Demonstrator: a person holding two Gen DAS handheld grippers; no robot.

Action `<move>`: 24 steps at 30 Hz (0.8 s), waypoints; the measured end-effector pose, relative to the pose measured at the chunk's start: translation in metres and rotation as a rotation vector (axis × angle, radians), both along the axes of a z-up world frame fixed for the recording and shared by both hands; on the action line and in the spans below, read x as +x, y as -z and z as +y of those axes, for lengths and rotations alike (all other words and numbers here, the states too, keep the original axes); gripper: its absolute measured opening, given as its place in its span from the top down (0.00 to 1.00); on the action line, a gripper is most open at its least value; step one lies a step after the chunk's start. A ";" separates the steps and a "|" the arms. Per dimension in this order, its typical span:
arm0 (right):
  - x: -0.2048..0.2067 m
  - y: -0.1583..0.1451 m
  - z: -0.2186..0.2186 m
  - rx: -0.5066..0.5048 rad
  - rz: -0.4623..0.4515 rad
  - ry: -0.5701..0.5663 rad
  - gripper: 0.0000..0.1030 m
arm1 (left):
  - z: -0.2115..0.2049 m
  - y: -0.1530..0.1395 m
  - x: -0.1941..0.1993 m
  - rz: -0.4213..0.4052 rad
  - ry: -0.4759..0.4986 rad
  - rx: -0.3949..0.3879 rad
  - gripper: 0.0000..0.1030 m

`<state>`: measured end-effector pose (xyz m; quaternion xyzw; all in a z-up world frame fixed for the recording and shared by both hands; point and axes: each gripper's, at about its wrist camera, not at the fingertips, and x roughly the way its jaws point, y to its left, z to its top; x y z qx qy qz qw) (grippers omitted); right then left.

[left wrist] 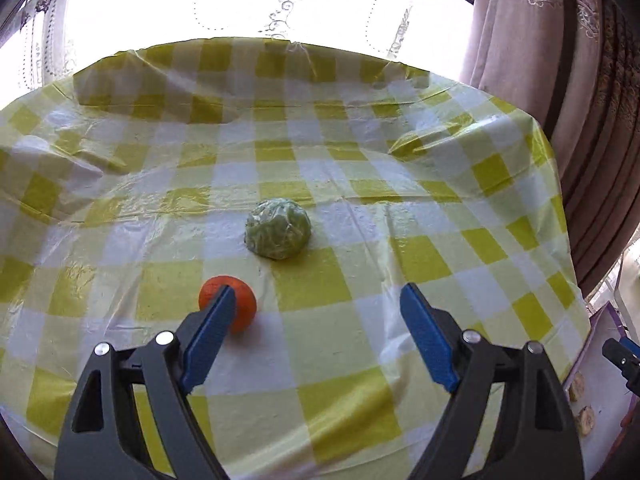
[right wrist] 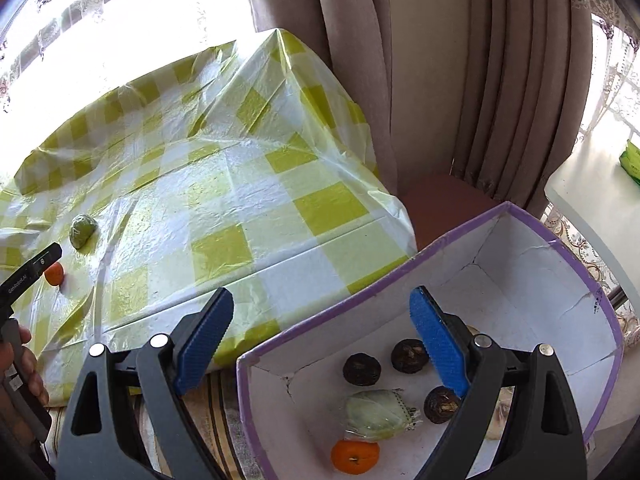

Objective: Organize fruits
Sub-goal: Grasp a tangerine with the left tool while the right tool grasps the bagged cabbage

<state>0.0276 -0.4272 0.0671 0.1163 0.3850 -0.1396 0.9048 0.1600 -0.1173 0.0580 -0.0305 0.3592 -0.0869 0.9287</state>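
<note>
An orange (left wrist: pixel 240 304) and a plastic-wrapped green fruit (left wrist: pixel 278 229) lie on the yellow-checked tablecloth (left wrist: pixel 360 184). My left gripper (left wrist: pixel 318 296) is open and empty above the cloth, its left fingertip in front of the orange. Both fruits also show in the right wrist view, the orange (right wrist: pixel 55 273) and the green fruit (right wrist: pixel 83 231). My right gripper (right wrist: pixel 322 300) is open and empty over the rim of a white box with purple edges (right wrist: pixel 532 280). The box holds an orange (right wrist: pixel 355 457), a wrapped pale green fruit (right wrist: pixel 378 414) and three dark round fruits (right wrist: pixel 361 369).
The table's right edge drops off toward the box, which sits lower beside it. Brown curtains (right wrist: pixel 460 80) hang behind the box. A white side table (right wrist: pixel 592 184) stands at the far right. The box (left wrist: pixel 600 368) shows at the right edge of the left wrist view.
</note>
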 end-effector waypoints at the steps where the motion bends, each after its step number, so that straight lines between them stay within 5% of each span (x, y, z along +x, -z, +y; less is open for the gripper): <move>1: 0.007 0.000 0.008 0.004 0.001 -0.018 0.15 | 0.009 0.002 0.003 0.008 -0.019 -0.005 0.18; 10: 0.058 0.003 0.072 0.039 -0.012 -0.141 0.15 | 0.046 0.022 0.026 0.081 -0.088 -0.012 0.32; 20: 0.108 0.004 0.130 -0.001 -0.030 -0.222 0.15 | 0.033 0.032 0.037 0.118 -0.044 0.044 0.63; 24: 0.128 0.005 0.147 0.048 -0.037 -0.263 0.15 | 0.042 0.032 0.034 0.110 -0.070 0.002 0.64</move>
